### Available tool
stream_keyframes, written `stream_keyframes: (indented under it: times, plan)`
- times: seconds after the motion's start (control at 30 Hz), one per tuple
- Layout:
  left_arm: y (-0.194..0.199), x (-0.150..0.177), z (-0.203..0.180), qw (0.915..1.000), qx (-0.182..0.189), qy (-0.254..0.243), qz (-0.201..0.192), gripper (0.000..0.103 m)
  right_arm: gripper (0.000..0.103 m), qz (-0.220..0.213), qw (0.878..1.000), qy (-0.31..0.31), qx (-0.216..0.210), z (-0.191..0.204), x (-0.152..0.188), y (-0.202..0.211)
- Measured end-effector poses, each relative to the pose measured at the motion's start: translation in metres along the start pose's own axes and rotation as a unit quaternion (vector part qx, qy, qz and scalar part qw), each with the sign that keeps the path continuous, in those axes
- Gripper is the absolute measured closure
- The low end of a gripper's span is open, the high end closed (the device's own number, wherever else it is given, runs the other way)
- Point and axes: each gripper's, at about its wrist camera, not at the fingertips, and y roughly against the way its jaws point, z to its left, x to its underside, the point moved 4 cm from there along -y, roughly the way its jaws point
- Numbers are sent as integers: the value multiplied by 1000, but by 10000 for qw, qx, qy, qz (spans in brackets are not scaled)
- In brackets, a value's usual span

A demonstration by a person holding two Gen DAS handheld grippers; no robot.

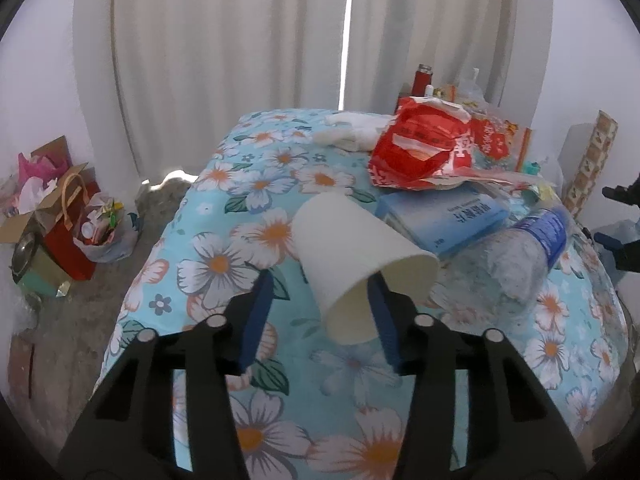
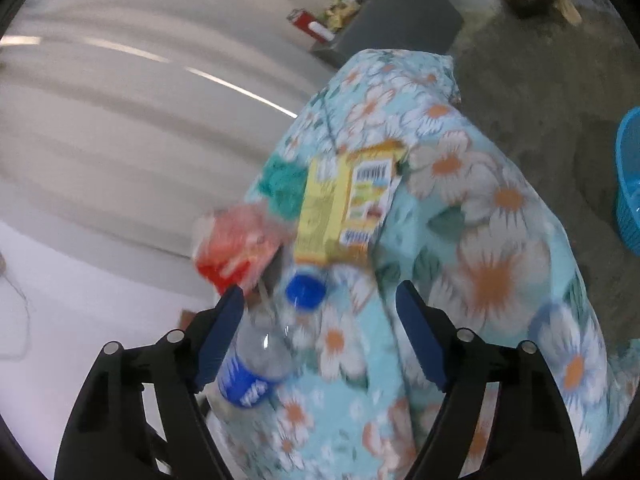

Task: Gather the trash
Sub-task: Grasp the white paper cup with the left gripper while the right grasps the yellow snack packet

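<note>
A white paper cup (image 1: 360, 248) lies on its side on the flowered tablecloth (image 1: 248, 184), its mouth toward the camera. My left gripper (image 1: 320, 280) straddles the cup's near wall. One finger (image 1: 384, 320) is inside the mouth, the other (image 1: 256, 312) is outside to the left with a gap to the cup. A clear plastic bottle (image 1: 524, 256) with a blue label lies to the right. In the blurred right wrist view, this bottle (image 2: 260, 348) with its blue cap (image 2: 306, 290) lies between the fingers of my right gripper (image 2: 320, 290), close to the left finger (image 2: 218, 340) and well apart from the right one.
A torn red bag (image 1: 420, 148), a blue packet (image 1: 440, 216) and white cloth (image 1: 352, 128) crowd the table's far right. A yellow carton (image 2: 348, 208) and a red wrapper (image 2: 236, 244) lie beyond the bottle. Bags of rubbish (image 1: 68, 220) stand on the floor at left, a blue basket (image 2: 630, 184) at right.
</note>
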Motion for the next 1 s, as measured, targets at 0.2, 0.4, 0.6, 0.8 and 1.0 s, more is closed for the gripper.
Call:
stream_keyframes:
  times: [0.2, 0.4, 0.6, 0.8, 1.0]
  plan:
    - [-6, 2, 6, 9999, -29, 82, 112, 78, 38, 164, 9988, -440, 138, -23, -38, -33]
    - [-10, 2, 10, 9996, -22, 214, 161, 93, 54, 314, 9980, -512, 169, -33, -53, -63]
    - [-10, 1, 12, 9995, -42, 293, 119, 99, 80, 424, 9977, -491, 175, -35, -55, -75]
    - [-7, 1, 14, 9995, -52, 300, 71, 100, 94, 402, 9978, -513, -88, -37, -48, -64]
    - [0, 0, 18, 9993, -51, 364, -24, 102, 97, 291, 9975, -571, -283, -38, -46, -46]
